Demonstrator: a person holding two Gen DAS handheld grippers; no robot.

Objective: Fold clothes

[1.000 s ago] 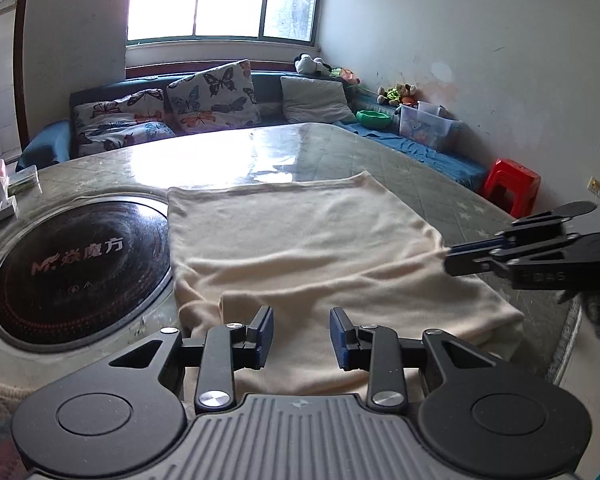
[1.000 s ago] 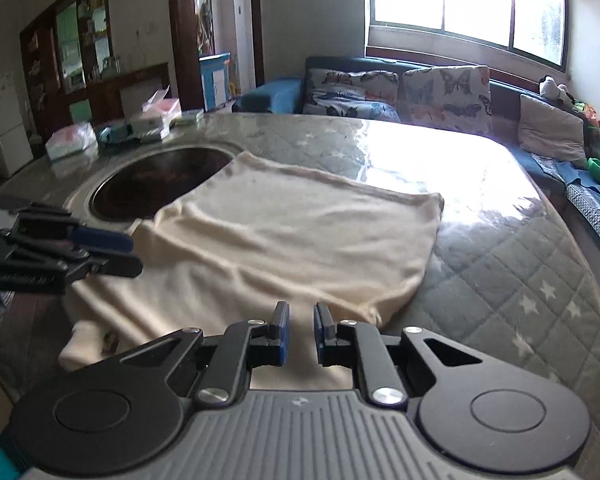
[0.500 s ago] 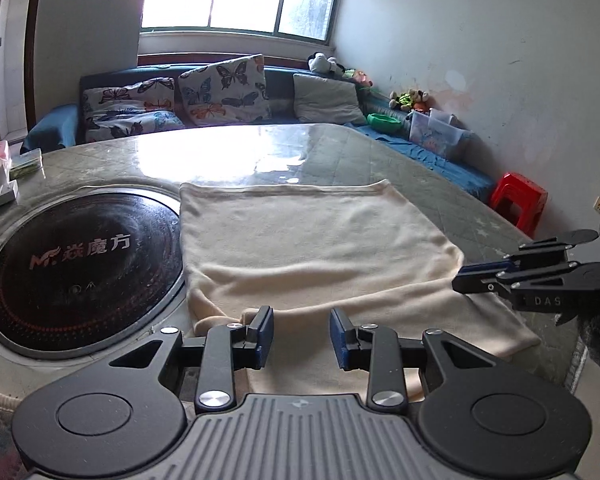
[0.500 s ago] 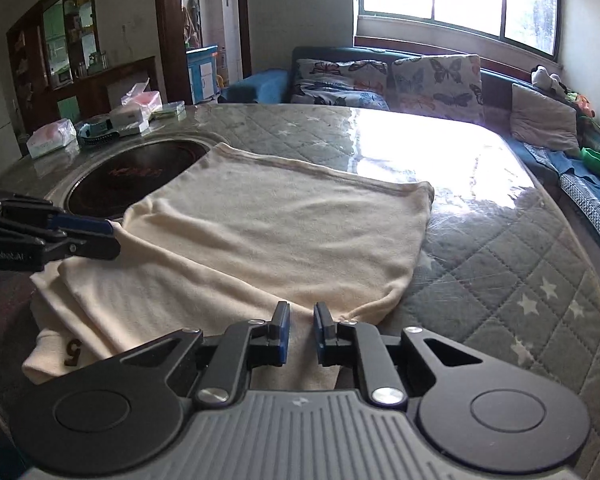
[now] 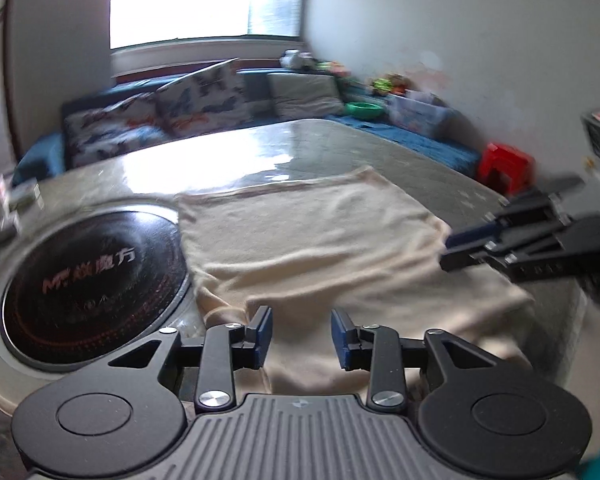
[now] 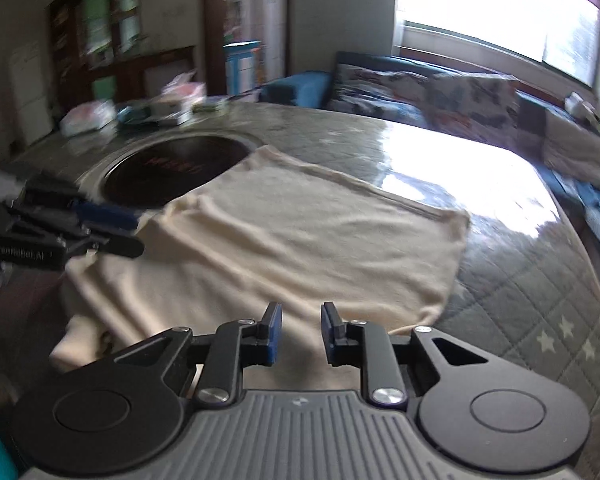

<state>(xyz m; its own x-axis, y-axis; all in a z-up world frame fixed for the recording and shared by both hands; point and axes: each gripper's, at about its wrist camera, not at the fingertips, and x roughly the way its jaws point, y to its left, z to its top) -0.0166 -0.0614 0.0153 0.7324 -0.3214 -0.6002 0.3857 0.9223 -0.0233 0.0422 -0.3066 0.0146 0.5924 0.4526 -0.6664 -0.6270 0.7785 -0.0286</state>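
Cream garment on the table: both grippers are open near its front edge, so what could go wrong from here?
1. The garment near edge is already bunched and layered; the left gripper might pinch only one layer, giving a crooked fold.
2. Its left edge lies at the cooktop rim, so dragging could pull cloth over it.
3. The right gripper hovers close by; both reaching inward could collide.

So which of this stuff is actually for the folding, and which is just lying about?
For the folding:
- cream garment, spread on the table
- left gripper, open, empty
- right gripper, open, empty

Just lying about:
- round black hotplate set in the quilted table
- tissue packs and boxes
- butterfly cushions
- red stool
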